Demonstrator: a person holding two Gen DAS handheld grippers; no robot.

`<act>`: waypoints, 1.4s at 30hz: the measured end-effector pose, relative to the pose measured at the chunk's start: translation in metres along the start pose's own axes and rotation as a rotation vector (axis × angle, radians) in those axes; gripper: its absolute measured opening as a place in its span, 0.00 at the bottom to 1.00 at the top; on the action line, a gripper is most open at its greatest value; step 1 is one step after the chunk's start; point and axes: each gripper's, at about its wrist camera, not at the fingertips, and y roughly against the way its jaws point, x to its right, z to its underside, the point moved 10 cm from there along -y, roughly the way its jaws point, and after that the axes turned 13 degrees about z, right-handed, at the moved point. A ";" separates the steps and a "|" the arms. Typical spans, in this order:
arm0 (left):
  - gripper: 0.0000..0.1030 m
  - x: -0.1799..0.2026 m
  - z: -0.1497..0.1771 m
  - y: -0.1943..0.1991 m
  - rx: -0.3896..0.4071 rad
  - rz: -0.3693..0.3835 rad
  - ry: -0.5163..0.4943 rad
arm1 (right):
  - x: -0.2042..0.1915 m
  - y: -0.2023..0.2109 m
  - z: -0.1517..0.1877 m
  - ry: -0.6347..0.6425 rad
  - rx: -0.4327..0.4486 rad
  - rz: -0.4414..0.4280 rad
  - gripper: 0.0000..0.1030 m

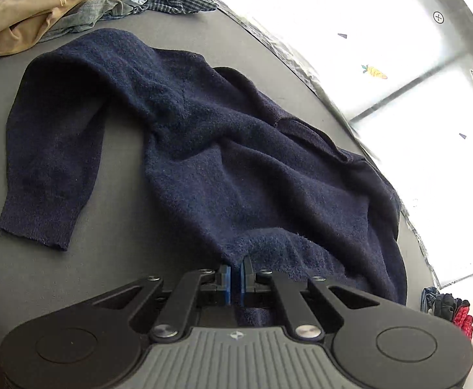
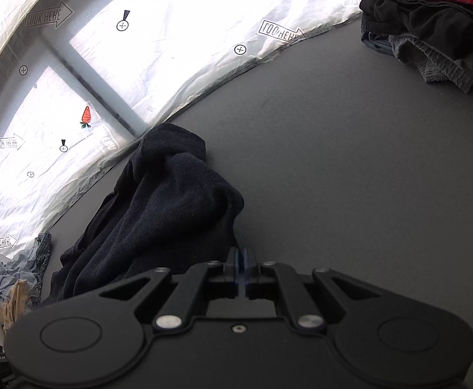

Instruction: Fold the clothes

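The grey table (image 1: 58,275) runs up to a bright window wall papered with arrow and carrot stickers, filling the upper right of the left wrist view and the upper left of the right wrist view.

The navy sweater (image 1: 223,162) lies rumpled across the middle of the table, one sleeve stretched toward the lower left of the left view, its far side hanging near the table edge by the window. My left hand-held gripper (image 1: 235,274) has its blue pads pressed together on the sweater's near hem. My right hand-held gripper (image 2: 242,269) is also pressed together at the lower right corner of the dark knit; I judge it is pinching cloth there, though the contact is hard to make out.

My worry: the knit is thick and bunched, so a thin pinch could slip as I lift, or I may have caught two layers and will drag a twist along. The far side could slide off the edge by the window.

Both grippers point steeply down at the table.

Unfolded clothes (image 1: 42,3) sit upper left; a folded pile (image 2: 431,29) sits upper right in the right view.
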 end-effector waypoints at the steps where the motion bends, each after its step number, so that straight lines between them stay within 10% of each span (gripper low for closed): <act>1: 0.05 -0.002 0.002 0.000 -0.011 0.008 0.002 | 0.000 -0.001 0.006 -0.027 -0.016 -0.010 0.06; 11: 0.06 -0.003 0.008 -0.014 -0.091 0.025 -0.051 | -0.001 -0.003 0.026 -0.130 -0.063 -0.040 0.13; 34: 0.21 -0.031 0.030 -0.074 -0.268 -0.082 0.017 | -0.041 -0.099 -0.014 0.205 -0.068 0.096 0.47; 36: 0.20 -0.029 0.028 -0.074 -0.256 -0.072 0.020 | -0.040 -0.104 -0.015 0.194 -0.078 0.073 0.47; 38: 0.08 -0.027 0.024 -0.073 -0.233 -0.064 0.020 | -0.041 -0.103 -0.017 0.176 -0.072 0.028 0.08; 42: 0.05 -0.023 0.012 -0.060 -0.157 -0.062 -0.001 | -0.043 -0.092 -0.021 0.174 -0.045 0.007 0.06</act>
